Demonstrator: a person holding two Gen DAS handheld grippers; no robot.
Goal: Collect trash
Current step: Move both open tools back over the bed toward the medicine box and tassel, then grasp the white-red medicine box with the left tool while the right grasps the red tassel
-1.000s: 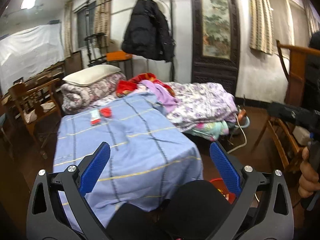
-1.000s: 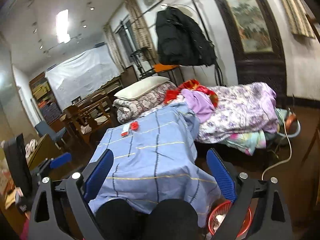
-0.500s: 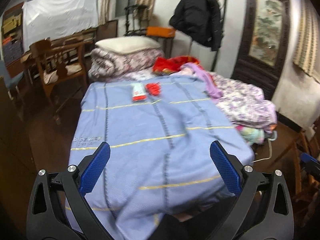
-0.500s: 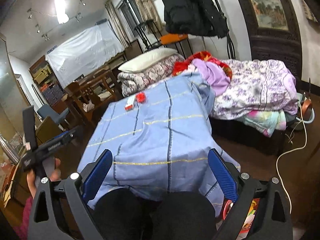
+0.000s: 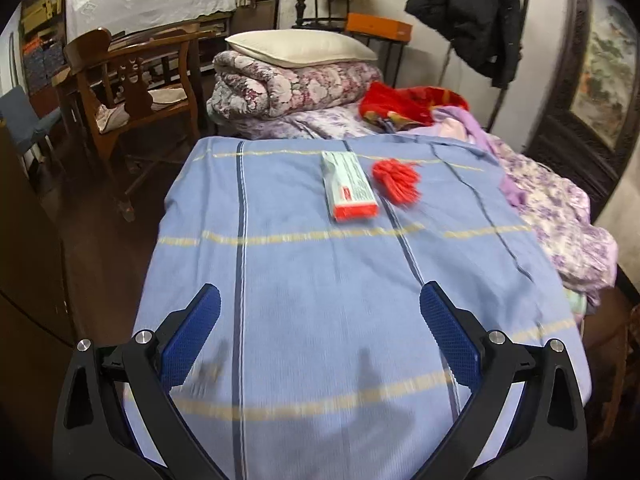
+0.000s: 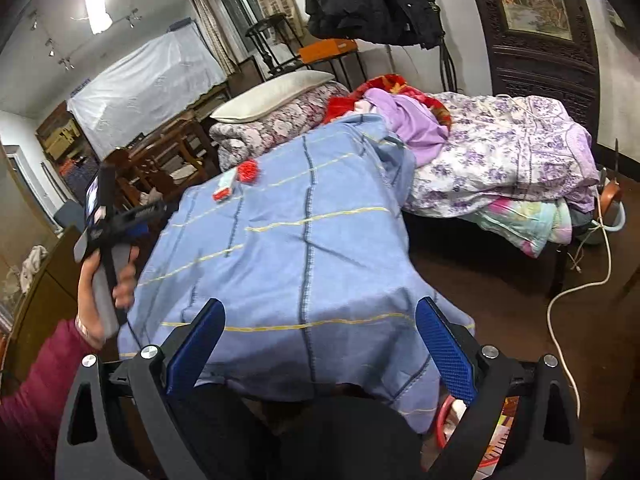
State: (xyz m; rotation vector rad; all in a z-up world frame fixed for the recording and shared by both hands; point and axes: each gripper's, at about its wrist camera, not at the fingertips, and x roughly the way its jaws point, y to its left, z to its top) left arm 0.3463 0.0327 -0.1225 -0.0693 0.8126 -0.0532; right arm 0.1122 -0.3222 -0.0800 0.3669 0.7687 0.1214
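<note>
A white and red box [image 5: 349, 190] lies on the blue checked cloth [image 5: 304, 280] toward its far end, with a crumpled red wrapper [image 5: 397, 180] just right of it. My left gripper [image 5: 320, 336] hovers open over the near part of the cloth, well short of both, nothing between its blue pads. In the right wrist view the box [image 6: 223, 192] and the red wrapper [image 6: 248, 171] look small at the far left corner. My right gripper [image 6: 320, 348] is open and empty at the cloth's near edge. A red trash basket [image 6: 448, 420] shows low on the right, partly hidden by a finger.
A folded floral quilt [image 5: 288, 84] with a pillow [image 5: 300, 46] lies behind the cloth. Purple bedding [image 6: 500, 168] is piled to the right. A wooden chair [image 5: 128, 84] stands on the left. A white cord [image 6: 560, 312] trails over the floor. A person's hand [image 6: 104, 280] holds the left gripper's handle.
The left gripper has moved up and forward over the cloth, so the box and wrapper look larger and nearer. The right gripper shifted slightly; the left handle and hand now show on its left.
</note>
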